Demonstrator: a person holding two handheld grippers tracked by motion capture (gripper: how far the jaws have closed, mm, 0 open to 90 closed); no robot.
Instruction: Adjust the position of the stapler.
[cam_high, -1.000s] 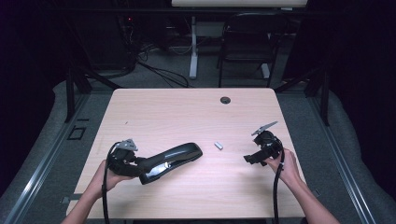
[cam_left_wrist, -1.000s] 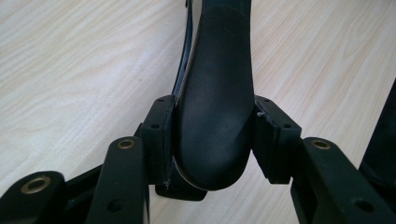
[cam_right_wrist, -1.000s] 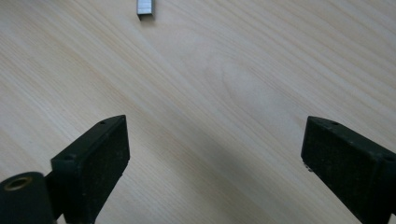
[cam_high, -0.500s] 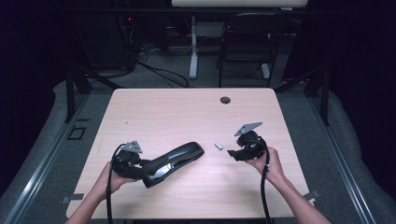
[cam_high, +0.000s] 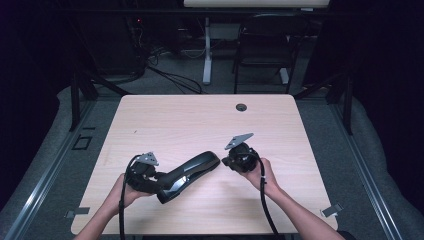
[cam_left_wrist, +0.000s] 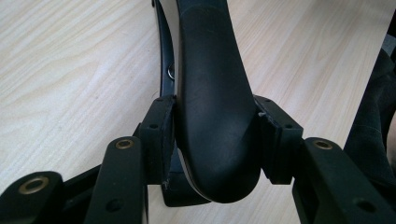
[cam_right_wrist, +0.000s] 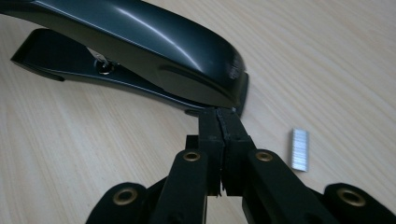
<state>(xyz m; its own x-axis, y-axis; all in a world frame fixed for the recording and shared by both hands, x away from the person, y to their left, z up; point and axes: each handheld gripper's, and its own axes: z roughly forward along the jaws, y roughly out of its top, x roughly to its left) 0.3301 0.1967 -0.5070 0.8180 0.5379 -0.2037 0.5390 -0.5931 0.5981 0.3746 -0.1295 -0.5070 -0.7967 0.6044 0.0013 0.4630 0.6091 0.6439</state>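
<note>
On the pale wooden table, near its front edge, a black stapler lies slantwise between the two hands, its rear end toward the person's left and its nose toward the right. The left gripper has its jaws part-way apart and pressed against both flanks of the stapler's rounded rear end, so it holds the stapler there; in the high view the same gripper sits at the stapler's lower end, with the left hand behind it. The right gripper has its jaws closed flat against each other; they have just been closing, and whether the tips pinch the stapler's front lip or only touch it cannot be made out, since the tips meet right beneath the stapler's nose. In the high view the right gripper stands just beside the stapler's nose, held by the right hand. A short strip of staples lies on the wood just beside the right gripper's jaws, apart from the stapler; it serves as the only loose content, and the stapler's own magazine is hidden under its top arm. A small round cable hole sits near the table's far edge. The stapler's base is cut off in the left gripper view.
</note>
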